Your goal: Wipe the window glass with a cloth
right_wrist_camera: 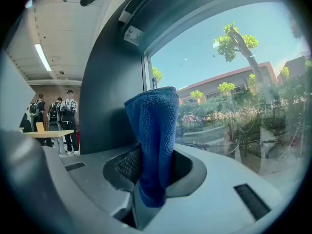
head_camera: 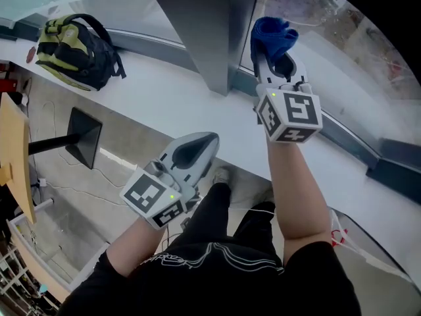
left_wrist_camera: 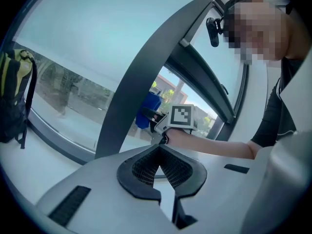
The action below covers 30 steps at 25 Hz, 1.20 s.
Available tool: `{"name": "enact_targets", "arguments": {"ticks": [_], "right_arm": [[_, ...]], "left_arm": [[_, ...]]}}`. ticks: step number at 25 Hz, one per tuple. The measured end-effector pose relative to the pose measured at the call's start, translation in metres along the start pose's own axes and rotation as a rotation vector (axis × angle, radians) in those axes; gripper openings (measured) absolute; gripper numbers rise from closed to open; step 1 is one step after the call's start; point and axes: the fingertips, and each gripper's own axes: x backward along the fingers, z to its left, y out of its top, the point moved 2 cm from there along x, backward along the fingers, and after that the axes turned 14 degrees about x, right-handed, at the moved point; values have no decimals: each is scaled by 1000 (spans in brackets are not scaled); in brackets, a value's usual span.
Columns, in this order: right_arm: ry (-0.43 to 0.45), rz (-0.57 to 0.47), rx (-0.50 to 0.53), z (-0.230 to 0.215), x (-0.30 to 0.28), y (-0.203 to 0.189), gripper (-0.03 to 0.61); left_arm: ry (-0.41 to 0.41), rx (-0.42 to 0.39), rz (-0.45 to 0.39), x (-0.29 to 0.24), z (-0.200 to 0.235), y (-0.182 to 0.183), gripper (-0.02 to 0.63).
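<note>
Between right gripper (right_wrist_camera: 147, 172) fingers (right_wrist_camera: 124, 165), blue cloth (right_wrist_camera: 153, 126)

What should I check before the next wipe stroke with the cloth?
1. Cloth clamped between the right gripper fingers: ok.
2. Cloth touching the window glass: cannot tell.
3. Room to sweep toward the pillar: not ok, it stands right beside the cloth.
4. Left gripper shut, empty, held low, away from the pane: ok.
5. Backpack on the sill, far from the wiping area: ok.
</note>
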Motion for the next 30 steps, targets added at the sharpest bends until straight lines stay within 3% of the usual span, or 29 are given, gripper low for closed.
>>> {"name": "enact_targets", "arguments": {"ticks": [6, 17, 30], "right_arm": [[-29, 3, 38, 6, -18, 1, 92], [-63, -12, 16, 7, -15, -1, 93], [-79, -12, 21, -23, 15, -10, 94]], "left_arm": [[6, 14, 3, 5, 12, -2, 5], [7, 16, 21, 7, 15, -10, 5], [-33, 2, 66, -20, -7, -26, 5]]}}
